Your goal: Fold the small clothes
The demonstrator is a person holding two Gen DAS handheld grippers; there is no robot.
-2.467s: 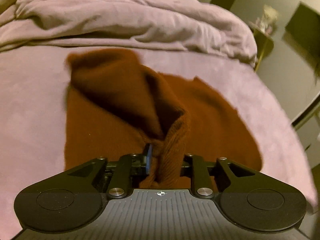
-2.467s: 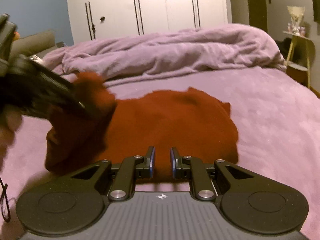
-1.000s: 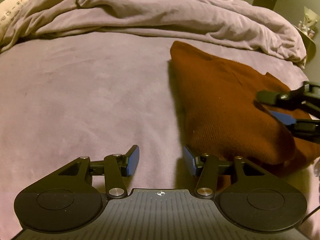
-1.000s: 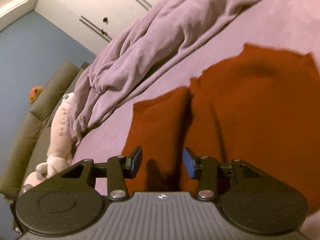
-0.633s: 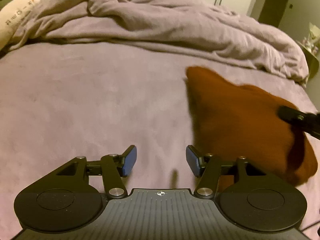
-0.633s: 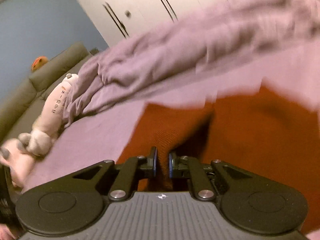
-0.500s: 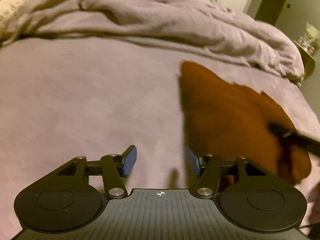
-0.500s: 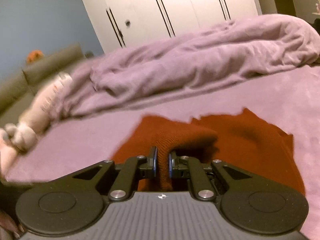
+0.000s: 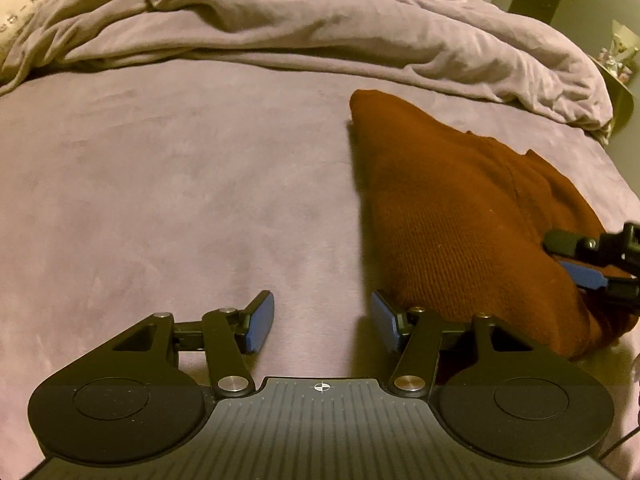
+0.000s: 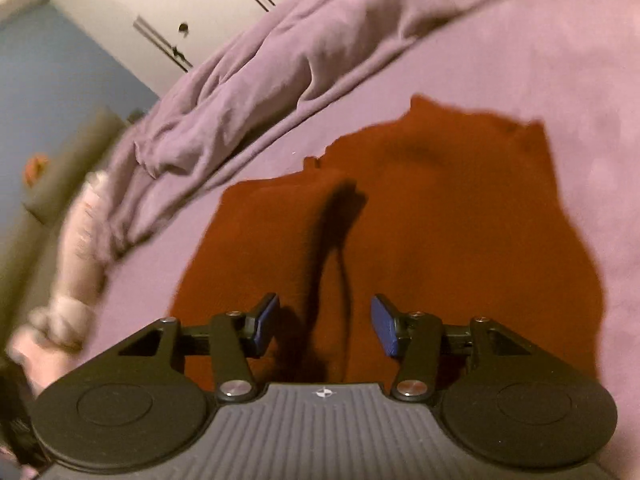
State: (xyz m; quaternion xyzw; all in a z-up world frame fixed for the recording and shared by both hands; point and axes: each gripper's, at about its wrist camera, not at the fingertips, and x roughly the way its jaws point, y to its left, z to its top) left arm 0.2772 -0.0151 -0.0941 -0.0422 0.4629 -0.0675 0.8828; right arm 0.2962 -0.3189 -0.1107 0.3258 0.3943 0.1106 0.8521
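Rust-red knitted sweater [image 10: 420, 216] lies partly folded, middle of purple bed cover [image 9: 180, 184]. My right gripper [image 10: 325, 322] over its near edge: jaws opening, nothing pinched. My left gripper [image 9: 322, 322] beside sweater's left edge, fingers apart, empty. Next, I think: pat fold flat, line up edges. Crumpled purple blanket [image 9: 320, 28] at bed's far edge; white wardrobe doors [image 10: 168, 8] behind.
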